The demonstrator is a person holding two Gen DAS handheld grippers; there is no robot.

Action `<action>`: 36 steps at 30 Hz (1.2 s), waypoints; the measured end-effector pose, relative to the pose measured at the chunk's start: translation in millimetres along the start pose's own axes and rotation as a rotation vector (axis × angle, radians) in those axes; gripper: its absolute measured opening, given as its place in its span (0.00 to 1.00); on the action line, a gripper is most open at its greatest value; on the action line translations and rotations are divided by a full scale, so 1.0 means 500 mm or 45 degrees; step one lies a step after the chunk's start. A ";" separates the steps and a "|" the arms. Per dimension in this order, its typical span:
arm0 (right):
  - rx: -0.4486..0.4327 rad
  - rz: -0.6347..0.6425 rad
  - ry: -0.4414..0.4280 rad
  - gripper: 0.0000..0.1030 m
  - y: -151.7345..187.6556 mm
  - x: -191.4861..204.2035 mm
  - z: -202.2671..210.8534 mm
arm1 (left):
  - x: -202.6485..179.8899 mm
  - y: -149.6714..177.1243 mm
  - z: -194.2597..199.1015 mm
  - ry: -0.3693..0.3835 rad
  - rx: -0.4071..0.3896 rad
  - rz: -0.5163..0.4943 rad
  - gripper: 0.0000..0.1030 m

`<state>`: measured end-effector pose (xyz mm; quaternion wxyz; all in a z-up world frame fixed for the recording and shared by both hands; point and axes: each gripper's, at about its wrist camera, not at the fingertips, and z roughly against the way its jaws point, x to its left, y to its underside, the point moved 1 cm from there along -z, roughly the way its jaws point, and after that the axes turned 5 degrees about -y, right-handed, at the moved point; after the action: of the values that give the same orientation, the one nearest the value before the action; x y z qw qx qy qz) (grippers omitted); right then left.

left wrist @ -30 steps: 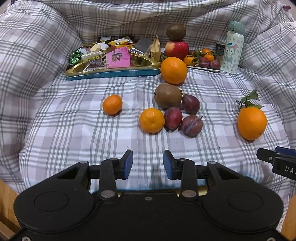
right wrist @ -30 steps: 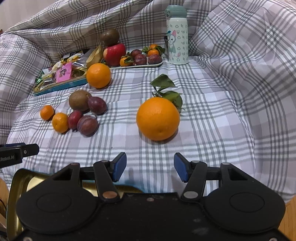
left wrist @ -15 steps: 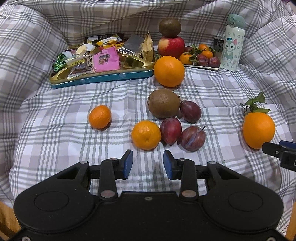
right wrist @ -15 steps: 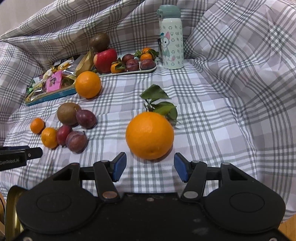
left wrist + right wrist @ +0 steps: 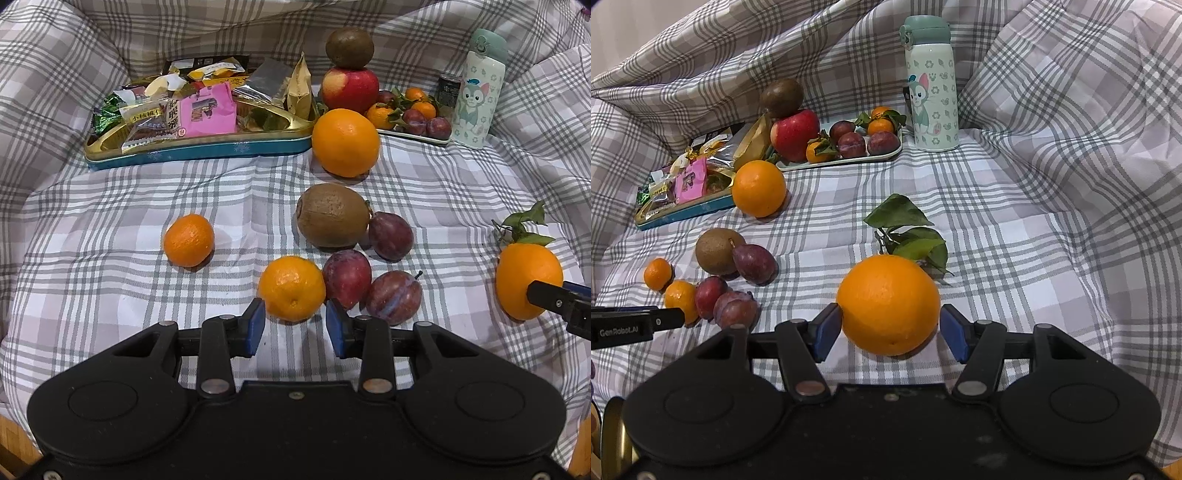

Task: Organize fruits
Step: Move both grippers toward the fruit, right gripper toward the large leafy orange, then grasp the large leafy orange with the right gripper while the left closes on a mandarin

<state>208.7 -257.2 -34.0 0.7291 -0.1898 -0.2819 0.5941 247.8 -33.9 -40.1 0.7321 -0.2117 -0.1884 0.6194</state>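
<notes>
My left gripper (image 5: 295, 326) is open, its blue pads either side of a mandarin (image 5: 291, 288) that lies on the plaid cloth. Beside it are three plums (image 5: 347, 277), a kiwi (image 5: 332, 219), a second mandarin (image 5: 189, 240) and a big orange (image 5: 345, 142). My right gripper (image 5: 888, 334) is open around a leafy orange (image 5: 888, 304); its left pad looks to touch the orange and the right pad is just clear. A fruit tray (image 5: 849, 159) at the back holds an apple (image 5: 794, 134) topped by a kiwi, plums and mandarins.
A gold and blue snack tin (image 5: 199, 147) full of packets sits at the back left. A cartoon water bottle (image 5: 932, 88) and a small dark can (image 5: 448, 90) stand by the fruit tray. The cloth rises in folds on all sides.
Both grippers have moved forward. The left one now reaches the near mandarin, and the right one now has the leafy orange between its pads.
</notes>
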 end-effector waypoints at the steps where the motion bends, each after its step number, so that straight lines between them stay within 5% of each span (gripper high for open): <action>1: 0.001 -0.002 -0.003 0.60 -0.001 0.000 -0.002 | -0.001 -0.002 -0.003 -0.001 0.000 0.001 0.44; 15: 0.019 0.017 -0.001 0.71 -0.007 0.000 -0.046 | -0.002 -0.016 -0.024 -0.016 -0.020 -0.004 0.45; 36: 0.063 0.030 0.012 0.71 -0.003 -0.003 -0.099 | 0.010 -0.038 -0.044 0.000 -0.033 0.045 0.51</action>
<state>241.4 -256.4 -71.5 0.7278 -0.1777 -0.2616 0.6086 275.9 -33.4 -48.3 0.7182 -0.2246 -0.1925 0.6299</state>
